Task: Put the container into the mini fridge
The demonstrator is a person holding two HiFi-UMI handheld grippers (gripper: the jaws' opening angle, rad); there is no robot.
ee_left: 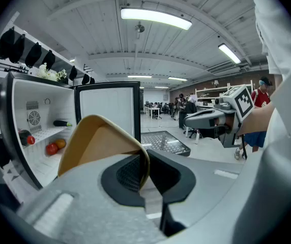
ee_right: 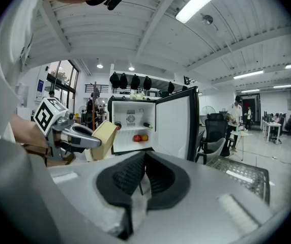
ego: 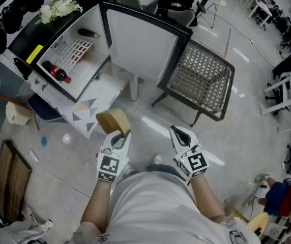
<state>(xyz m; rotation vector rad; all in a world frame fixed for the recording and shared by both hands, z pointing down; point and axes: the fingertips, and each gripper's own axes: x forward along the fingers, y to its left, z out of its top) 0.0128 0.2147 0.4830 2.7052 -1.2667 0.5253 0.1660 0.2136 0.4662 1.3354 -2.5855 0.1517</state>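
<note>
Left gripper [ego: 119, 136]: jaws clamped on one thin wall of the container, which sits edge-on between the two dark pads in the left gripper view [ee_left: 144, 159].
Container [ego: 113, 121]: tan and open-mouthed, it juts ahead of the left jaws and spreads to their left [ee_left: 94, 141]. It is held in the air, outside the mini fridge and well apart from it.
Right gripper [ego: 178, 132]: jaws together with nothing between the pads [ee_right: 141, 172]. It is level with the left gripper, just beside it and apart from the container, which shows to the left of these jaws [ee_right: 104, 139].
Mini fridge [ego: 92, 22]: ahead of both pairs of jaws, to the left of the left jaws' line, with its white inside facing the person.
Door [ego: 140, 44]: swung wide open and standing straight ahead of the left jaws [ee_left: 107, 111]; it is right of centre ahead of the right jaws [ee_right: 173, 126].
Fridge contents: a dark cola bottle [ego: 56, 72] lies low by the near edge. A dark long vegetable [ee_left: 62, 123] is on the wire shelf [ego: 74, 52]. A red fruit [ee_left: 52, 148] and an orange fruit [ee_left: 60, 143] sit below the shelf.
Fridge top: a bunch of white flowers [ego: 59, 7].
Mesh chair [ego: 199, 78]: beyond the door, ahead and to the right of the right jaws.
</note>
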